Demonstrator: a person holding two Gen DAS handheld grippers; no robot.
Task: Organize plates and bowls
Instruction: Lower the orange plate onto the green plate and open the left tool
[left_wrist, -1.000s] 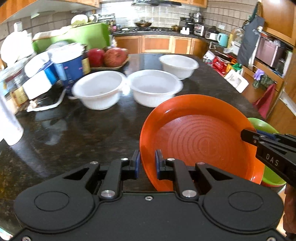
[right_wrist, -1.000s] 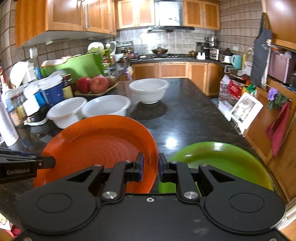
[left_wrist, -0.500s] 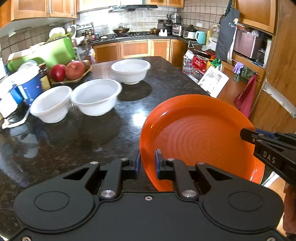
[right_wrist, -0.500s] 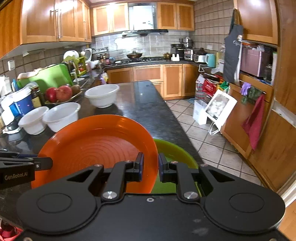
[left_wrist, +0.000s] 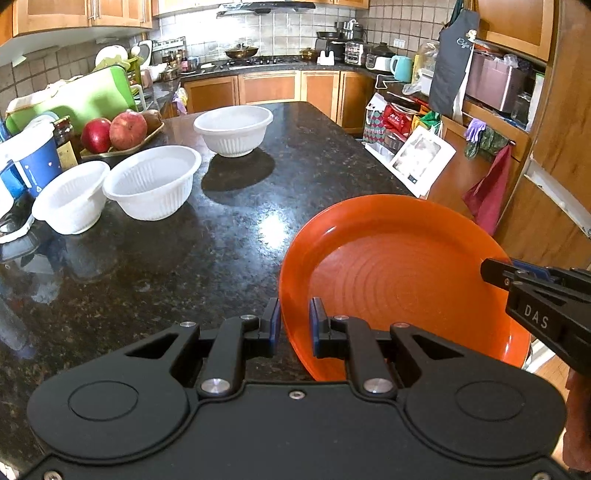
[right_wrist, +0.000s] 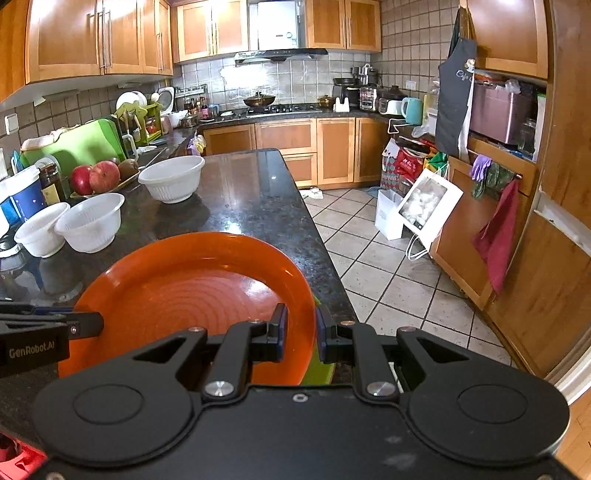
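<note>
An orange plate (left_wrist: 399, 280) is held over the near right corner of the dark counter (left_wrist: 184, 266), gripped from both sides. My left gripper (left_wrist: 293, 321) is shut on its left rim. My right gripper (right_wrist: 300, 325) is shut on its right rim, and its tip (left_wrist: 495, 271) also shows in the left wrist view. A green plate (right_wrist: 323, 363) lies under the orange plate (right_wrist: 192, 291); only a sliver of it shows. Three white bowls stand on the counter: one far back (left_wrist: 232, 129) and two side by side at the left (left_wrist: 153, 181), (left_wrist: 70, 195).
A tray of red fruit (left_wrist: 122, 129), a blue cup (left_wrist: 33, 158) and a green board (left_wrist: 81, 99) crowd the counter's left side. The counter's right edge (right_wrist: 325, 258) drops to tiled floor (right_wrist: 388, 280), where a white bag (right_wrist: 424, 203) leans on the cabinets.
Both grippers have carried the orange plate to the right, over the green plate, which now shows only as a sliver. The bowls have slid left in both views.
</note>
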